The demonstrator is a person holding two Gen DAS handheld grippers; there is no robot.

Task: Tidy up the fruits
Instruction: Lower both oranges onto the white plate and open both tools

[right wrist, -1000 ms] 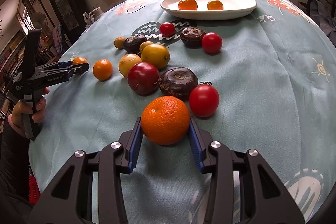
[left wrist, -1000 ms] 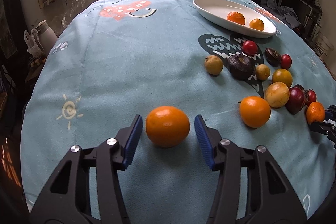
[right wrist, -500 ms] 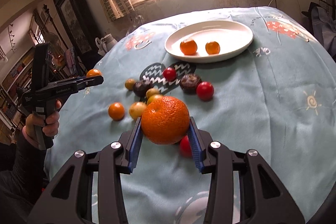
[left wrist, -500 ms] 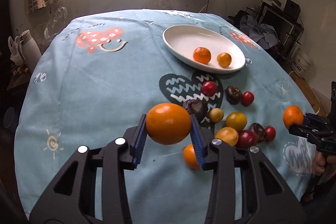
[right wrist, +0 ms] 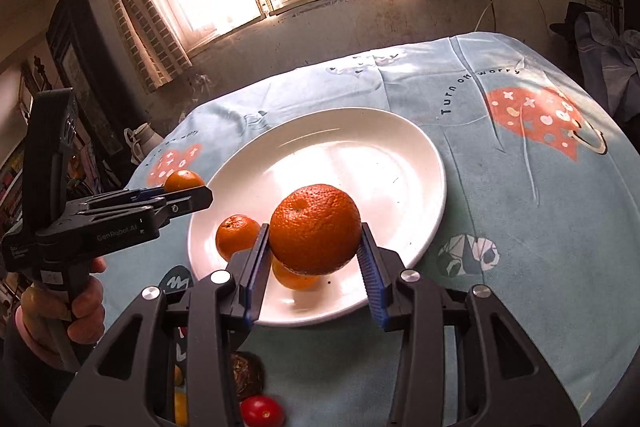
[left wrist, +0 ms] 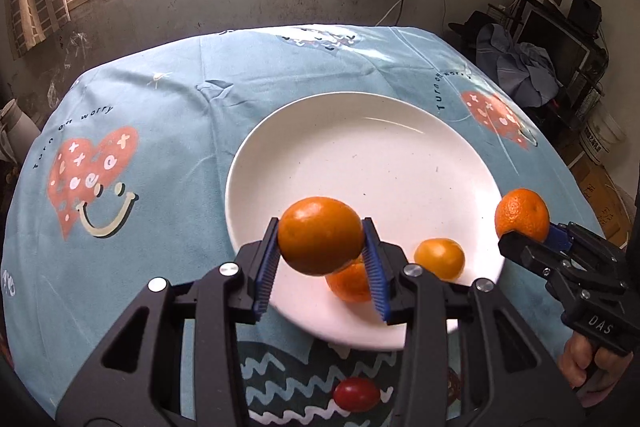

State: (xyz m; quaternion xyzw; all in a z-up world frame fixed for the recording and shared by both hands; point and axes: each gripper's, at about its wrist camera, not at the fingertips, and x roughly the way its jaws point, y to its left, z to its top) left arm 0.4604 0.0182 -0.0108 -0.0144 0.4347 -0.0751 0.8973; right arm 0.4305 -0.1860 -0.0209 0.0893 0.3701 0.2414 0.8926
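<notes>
Left wrist view: left gripper [left wrist: 321, 269] pinching a smooth orange [left wrist: 321, 235] between blue ribbed pads [left wrist: 267, 269], held above the near rim of a white plate [left wrist: 384, 155]. Two small oranges on the plate: one [left wrist: 351, 281] just behind and below the held fruit, partly hidden by it and the right pad; another [left wrist: 439, 258] to its right, near the rim. Right gripper [left wrist: 534, 233] at the right edge, clamped on a dimpled orange [left wrist: 522, 214] over the plate's right rim, with "DAS" readable on its black body and a hand [left wrist: 580, 371] on the handle below. Blue tablecloth [left wrist: 168, 131] printed with "Turn off worry" beside pink hearts, once left of the plate and once right. Red tomato [left wrist: 357, 393] on the cloth nearer the camera than the plate, between the gripper's arms.

Right wrist view: right gripper [right wrist: 315, 269] closed on the dimpled orange [right wrist: 315, 229], above the plate's [right wrist: 360, 131] near half. Small orange [right wrist: 237, 235] on the plate left of it; another [right wrist: 294, 279] mostly hidden under the held fruit. Left gripper [right wrist: 188, 191] at the left, gripping the smooth orange [right wrist: 184, 181] at the plate's left rim, "GenRobot.AI" printed on its side, hand [right wrist: 76, 307] around the grip. "Turn off worry" readable again on the cloth [right wrist: 520, 211] right of the plate. Red tomato [right wrist: 262, 411] and a dark round fruit [right wrist: 249, 375] at the bottom, between the arms.
</notes>
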